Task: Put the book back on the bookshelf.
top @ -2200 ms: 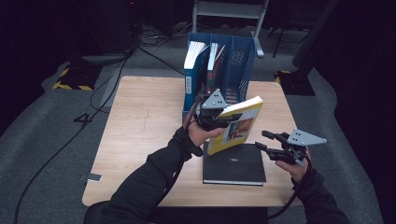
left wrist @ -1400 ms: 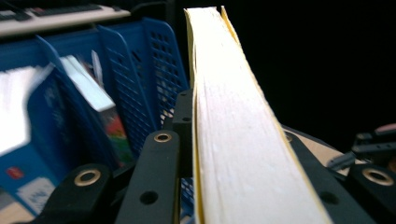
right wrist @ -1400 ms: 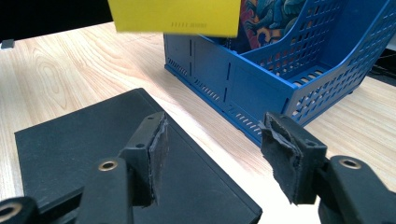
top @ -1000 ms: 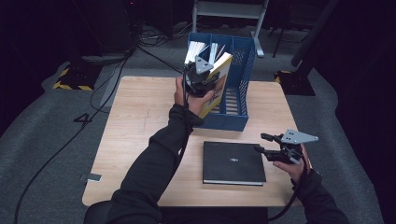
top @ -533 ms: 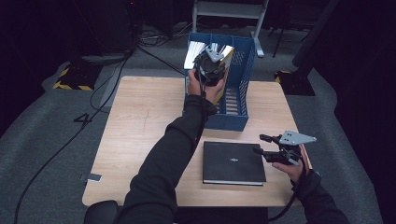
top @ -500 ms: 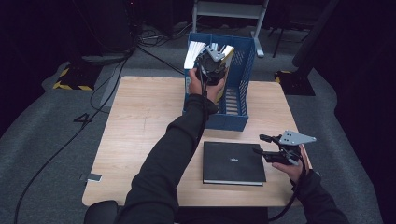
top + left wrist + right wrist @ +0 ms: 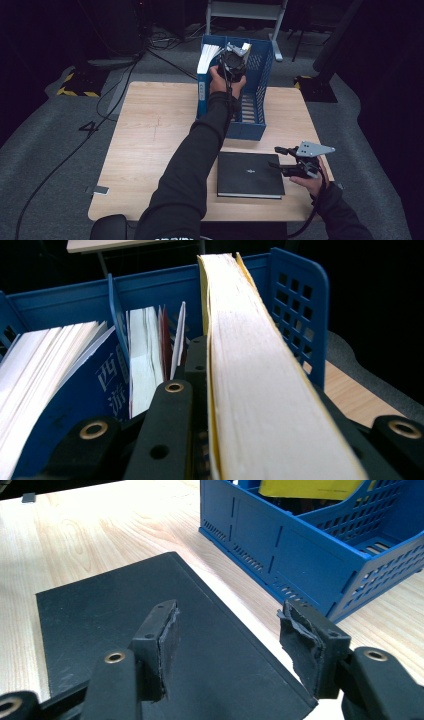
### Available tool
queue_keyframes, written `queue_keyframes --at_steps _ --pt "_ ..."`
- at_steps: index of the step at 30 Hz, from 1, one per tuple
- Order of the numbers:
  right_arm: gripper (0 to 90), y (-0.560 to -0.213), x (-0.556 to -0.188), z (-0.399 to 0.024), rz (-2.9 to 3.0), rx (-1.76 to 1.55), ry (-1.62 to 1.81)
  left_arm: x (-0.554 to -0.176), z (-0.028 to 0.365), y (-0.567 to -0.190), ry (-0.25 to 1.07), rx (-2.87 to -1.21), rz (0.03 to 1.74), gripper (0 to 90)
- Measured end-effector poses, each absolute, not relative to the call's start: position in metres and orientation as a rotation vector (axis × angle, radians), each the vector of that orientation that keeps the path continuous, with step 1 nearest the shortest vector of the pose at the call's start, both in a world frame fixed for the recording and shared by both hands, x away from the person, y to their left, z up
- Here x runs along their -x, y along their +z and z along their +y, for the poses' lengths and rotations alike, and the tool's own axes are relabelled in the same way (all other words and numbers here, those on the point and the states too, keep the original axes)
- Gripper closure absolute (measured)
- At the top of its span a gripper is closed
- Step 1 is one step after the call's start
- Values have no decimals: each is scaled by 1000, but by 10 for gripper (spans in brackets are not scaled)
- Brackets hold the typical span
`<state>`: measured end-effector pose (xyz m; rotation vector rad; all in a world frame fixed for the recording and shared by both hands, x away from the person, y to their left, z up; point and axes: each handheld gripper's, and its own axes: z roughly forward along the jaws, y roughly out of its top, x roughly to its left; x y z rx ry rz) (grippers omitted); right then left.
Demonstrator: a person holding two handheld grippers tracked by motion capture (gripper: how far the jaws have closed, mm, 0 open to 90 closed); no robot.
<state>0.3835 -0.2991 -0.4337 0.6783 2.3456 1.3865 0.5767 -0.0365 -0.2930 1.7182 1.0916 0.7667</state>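
The yellow book (image 7: 260, 370) stands on edge over the blue rack (image 7: 262, 70), its page block facing up, clamped between the jaws of the left gripper (image 7: 233, 61), which grips it low on both covers. In the left gripper view it sits in the compartment next to the rack's grid wall (image 7: 300, 305), right of a divider, with other books (image 7: 145, 365) filed in the slots to its left and a blue-covered one (image 7: 60, 385) leaning at the far left. The step in hand looks like filing this book into that slot, and doing it well means keeping the spine square to the divider, lowering straight so the covers do not catch on the grid wall or the neighbouring books, and letting go only once the bottom edge rests on the rack floor; otherwise it may tip. Nearer the person, the black book (image 7: 250, 174) lies flat on the table (image 7: 150, 130), and the right gripper (image 7: 282, 160) hovers at its right edge with jaws apart, holding nothing, likely ready to take it up.
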Motion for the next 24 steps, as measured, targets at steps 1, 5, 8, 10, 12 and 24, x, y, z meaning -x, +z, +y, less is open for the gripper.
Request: queue_keyframes --at_steps 1,5,8,10,12,24 --pt "414 -434 -384 -299 2348 -679 1387 -578 -37 -295 771 -1714 1095 752" --pt "414 -436 -385 -299 2361 -681 1384 -582 -40 -304 772 -1692 1118 751" --pt "414 -436 -385 -299 2364 -681 1384 -584 -42 -311 774 -1678 1125 752" --pt "414 -436 -385 -299 2363 -679 1383 -585 -43 -316 773 -1671 1118 751" --pt "414 -436 -385 -300 2362 -679 1386 -585 -44 -321 776 -1667 1120 751" --pt "416 -435 -384 -297 2380 -661 1385 -578 -49 -323 832 -1712 1092 744"
